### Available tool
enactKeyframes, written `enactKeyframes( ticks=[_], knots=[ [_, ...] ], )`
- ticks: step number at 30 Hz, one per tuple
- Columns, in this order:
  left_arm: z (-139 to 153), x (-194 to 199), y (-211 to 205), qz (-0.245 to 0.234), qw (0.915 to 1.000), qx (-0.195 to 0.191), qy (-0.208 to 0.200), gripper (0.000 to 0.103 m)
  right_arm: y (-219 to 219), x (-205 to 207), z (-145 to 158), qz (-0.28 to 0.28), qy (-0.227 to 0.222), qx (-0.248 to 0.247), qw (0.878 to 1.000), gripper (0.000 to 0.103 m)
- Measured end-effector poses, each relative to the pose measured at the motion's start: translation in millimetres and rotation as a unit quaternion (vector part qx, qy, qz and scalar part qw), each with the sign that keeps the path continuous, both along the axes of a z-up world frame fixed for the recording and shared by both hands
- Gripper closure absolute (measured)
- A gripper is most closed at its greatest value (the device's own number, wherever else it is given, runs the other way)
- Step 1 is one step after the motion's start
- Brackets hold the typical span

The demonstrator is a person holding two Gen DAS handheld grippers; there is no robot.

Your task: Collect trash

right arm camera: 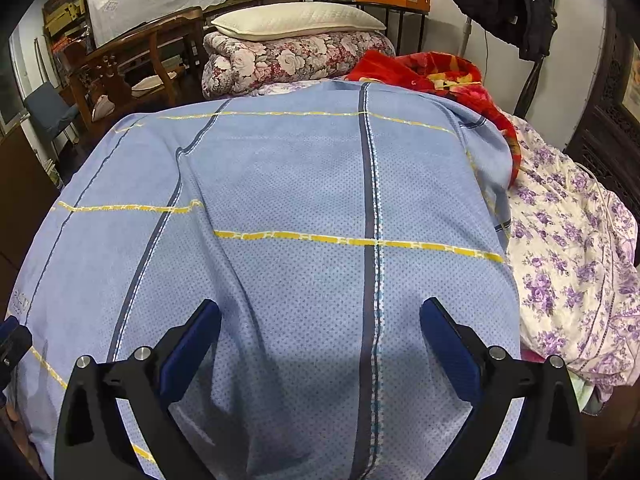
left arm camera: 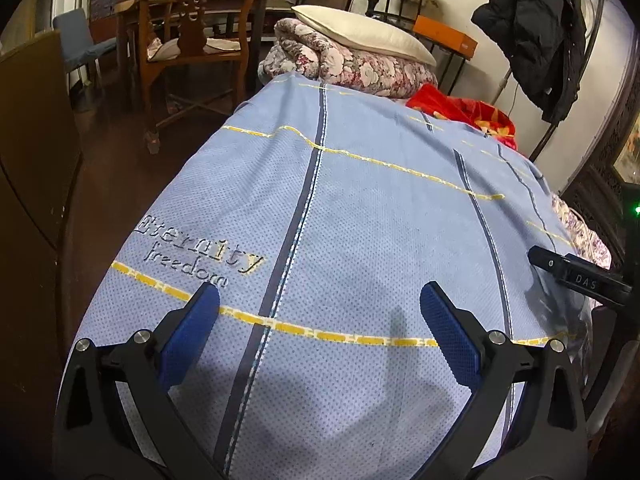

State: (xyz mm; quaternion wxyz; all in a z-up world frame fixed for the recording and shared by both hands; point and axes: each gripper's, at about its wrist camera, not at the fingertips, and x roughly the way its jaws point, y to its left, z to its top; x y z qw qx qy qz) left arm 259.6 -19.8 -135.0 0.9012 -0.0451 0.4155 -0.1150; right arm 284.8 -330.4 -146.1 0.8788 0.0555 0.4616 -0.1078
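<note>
No piece of trash shows in either view. My left gripper (left arm camera: 320, 300) is open and empty, hovering over a light blue blanket (left arm camera: 360, 208) with yellow and navy stripes spread on a bed. My right gripper (right arm camera: 320, 316) is open and empty too, over the same blanket (right arm camera: 288, 184). The tip of the right gripper shows at the right edge of the left wrist view (left arm camera: 576, 276). A piece of the left gripper shows at the left edge of the right wrist view (right arm camera: 12, 344).
A folded floral quilt (right arm camera: 288, 60) with a cream pillow (right arm camera: 296, 20) lies at the bed's far end, beside a red blanket (right arm camera: 440, 72). A purple-flowered sheet (right arm camera: 572, 264) lies right. A wooden chair (left arm camera: 188, 44) stands left, a black coat (left arm camera: 544, 28) hangs right.
</note>
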Motion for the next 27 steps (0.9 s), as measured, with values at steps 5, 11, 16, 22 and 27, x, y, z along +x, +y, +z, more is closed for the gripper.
enactKeyframes(
  ticks=[5, 11, 16, 22, 27],
  knots=[
    [0, -2, -5, 0.002, 0.9999, 0.013, -0.003, 0.007, 0, 0, 0, 0.000, 0.000, 0.000, 1.000, 0.004],
    [-2, -1, -9, 0.005, 0.9996, 0.028, -0.002, 0.007, 0, 0, 0, 0.000, 0.000, 0.000, 1.000, 0.004],
    [-3, 0, -13, 0.008, 0.9988, 0.048, 0.001, 0.007, 0, 0, 0, 0.000, 0.000, 0.000, 1.000, 0.004],
    [-4, 2, -16, 0.010, 0.9981, 0.060, 0.002, 0.007, 0, 0, 0, 0.000, -0.001, 0.000, 1.000, 0.004],
    [-5, 2, -17, 0.014, 0.9977, 0.067, 0.003, 0.007, 0, 0, 0, 0.000, -0.001, 0.000, 1.000, 0.004]
  ],
)
